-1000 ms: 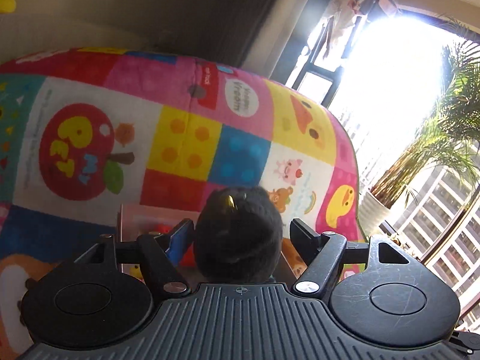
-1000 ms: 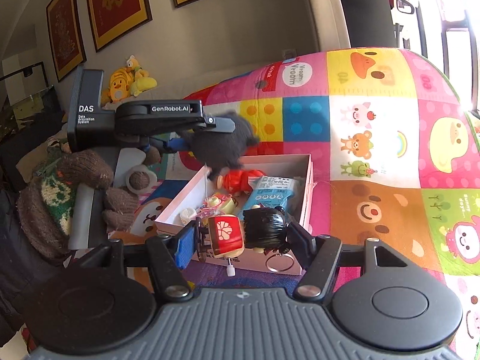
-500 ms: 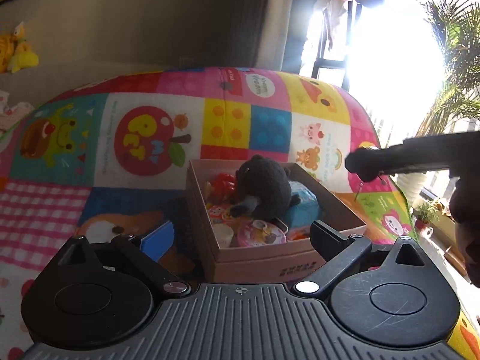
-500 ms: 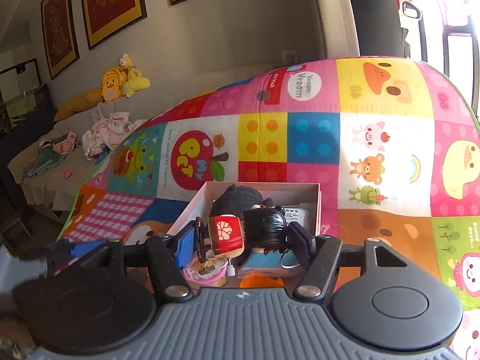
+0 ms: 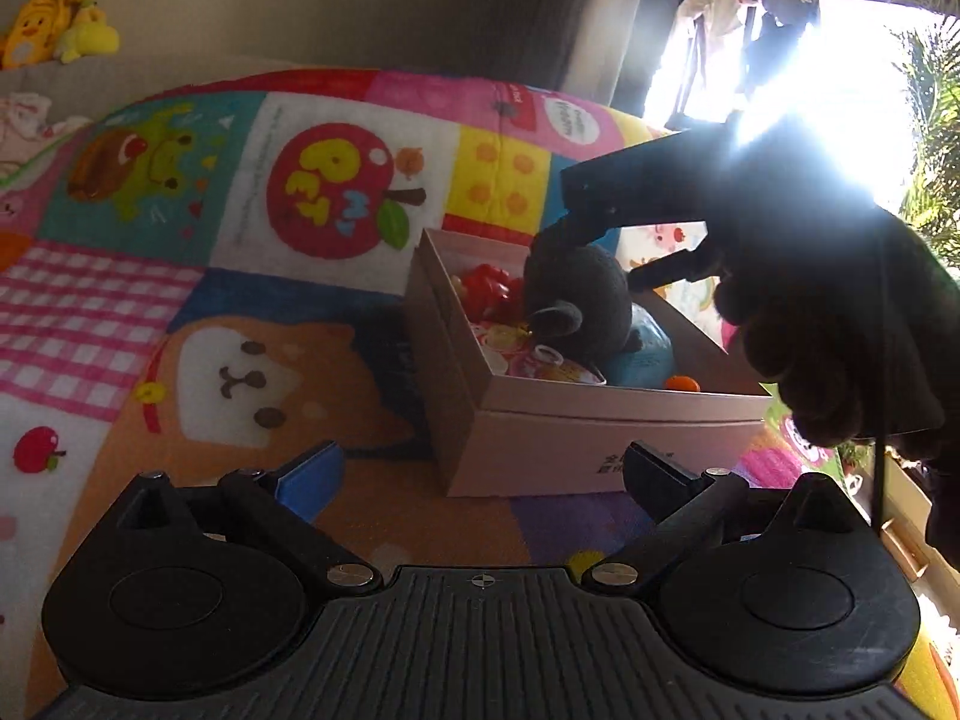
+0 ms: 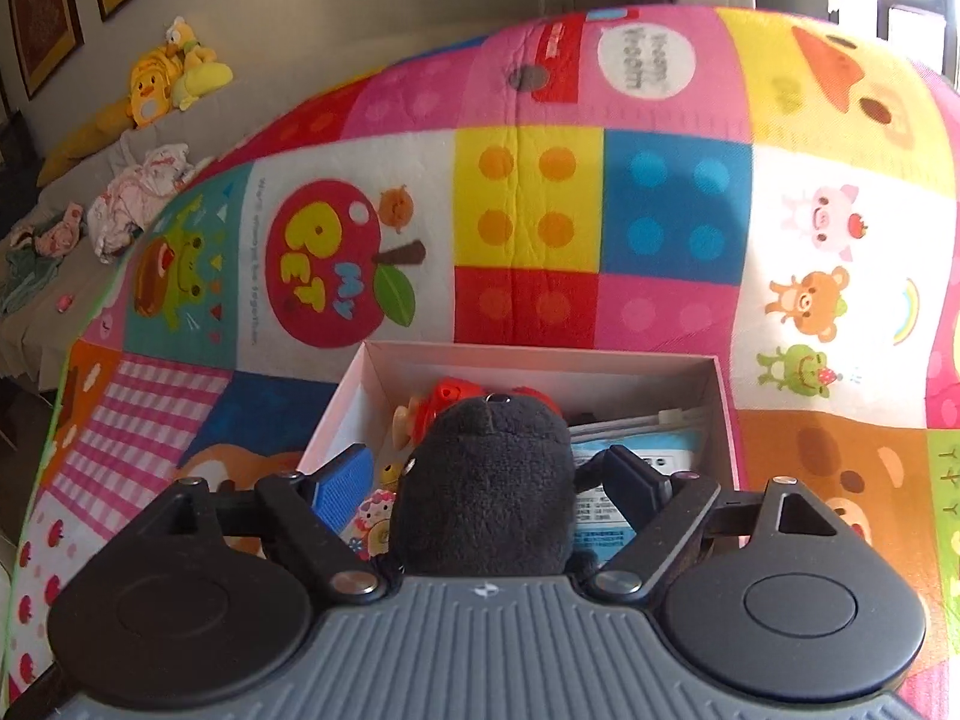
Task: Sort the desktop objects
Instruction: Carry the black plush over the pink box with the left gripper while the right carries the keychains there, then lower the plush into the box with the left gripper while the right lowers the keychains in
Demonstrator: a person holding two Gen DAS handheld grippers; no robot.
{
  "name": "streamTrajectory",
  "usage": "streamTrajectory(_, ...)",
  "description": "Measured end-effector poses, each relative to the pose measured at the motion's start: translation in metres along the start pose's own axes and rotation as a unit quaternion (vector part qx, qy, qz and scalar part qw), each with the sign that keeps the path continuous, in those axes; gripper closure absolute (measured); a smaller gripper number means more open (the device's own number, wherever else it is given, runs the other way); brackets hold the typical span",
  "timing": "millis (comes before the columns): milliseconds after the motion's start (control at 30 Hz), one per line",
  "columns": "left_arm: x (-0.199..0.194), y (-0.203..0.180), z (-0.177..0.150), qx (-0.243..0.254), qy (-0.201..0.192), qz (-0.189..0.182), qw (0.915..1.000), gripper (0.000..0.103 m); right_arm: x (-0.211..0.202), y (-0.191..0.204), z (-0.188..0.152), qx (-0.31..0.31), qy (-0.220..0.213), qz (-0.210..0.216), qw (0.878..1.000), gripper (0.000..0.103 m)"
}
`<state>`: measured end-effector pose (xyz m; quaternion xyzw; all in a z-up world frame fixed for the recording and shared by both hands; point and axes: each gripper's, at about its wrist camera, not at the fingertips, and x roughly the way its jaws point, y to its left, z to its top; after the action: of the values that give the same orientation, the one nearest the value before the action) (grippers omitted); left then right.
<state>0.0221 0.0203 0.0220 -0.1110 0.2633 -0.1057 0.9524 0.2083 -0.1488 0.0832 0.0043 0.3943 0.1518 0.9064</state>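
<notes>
A pale pink box [image 5: 576,438] stands on the colourful play mat, holding a black plush toy [image 5: 579,294], a red figure [image 5: 489,288], a blue packet [image 5: 645,354] and small trinkets. My left gripper [image 5: 480,474] is open and empty, low in front of the box's near corner. My right gripper [image 6: 489,483] is open over the box [image 6: 354,390], its fingers either side of the black plush [image 6: 489,492]; whether they touch it I cannot tell. The doll it held earlier is out of sight. In the left wrist view the right gripper [image 5: 606,252] reaches in from the right.
The play mat [image 6: 528,198] covers the whole surface. Beyond its far left edge lie a yellow plush duck [image 6: 156,90] and crumpled clothes [image 6: 138,204] on a sofa. A bright window and a plant [image 5: 930,120] are at the right.
My left gripper let go of the black plush into the box and drew back. My right gripper moved over the box and opened; the red and black-haired doll is no longer between its fingers.
</notes>
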Motion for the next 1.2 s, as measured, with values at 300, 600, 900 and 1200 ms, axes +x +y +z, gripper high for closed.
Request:
streamTrajectory(300,0.009,0.006,-0.006,-0.013,0.021,-0.006,0.9997,0.001,0.016,-0.012,-0.004,-0.002,0.029,0.009,1.000,0.043)
streamTrajectory(600,0.014,0.009,-0.007,-0.020,0.034,-0.004,0.9992,0.000,-0.040,-0.018,-0.001,-0.018,-0.064,0.069,0.995,0.035)
streamTrajectory(900,0.015,0.007,-0.007,-0.017,0.038,-0.002,0.9991,0.000,-0.047,-0.010,-0.037,-0.122,-0.002,0.035,0.992,0.058)
streamTrajectory(1200,0.018,0.008,-0.007,-0.022,0.047,0.003,0.9986,0.000,-0.006,0.005,-0.038,-0.113,-0.007,-0.007,0.994,0.045)
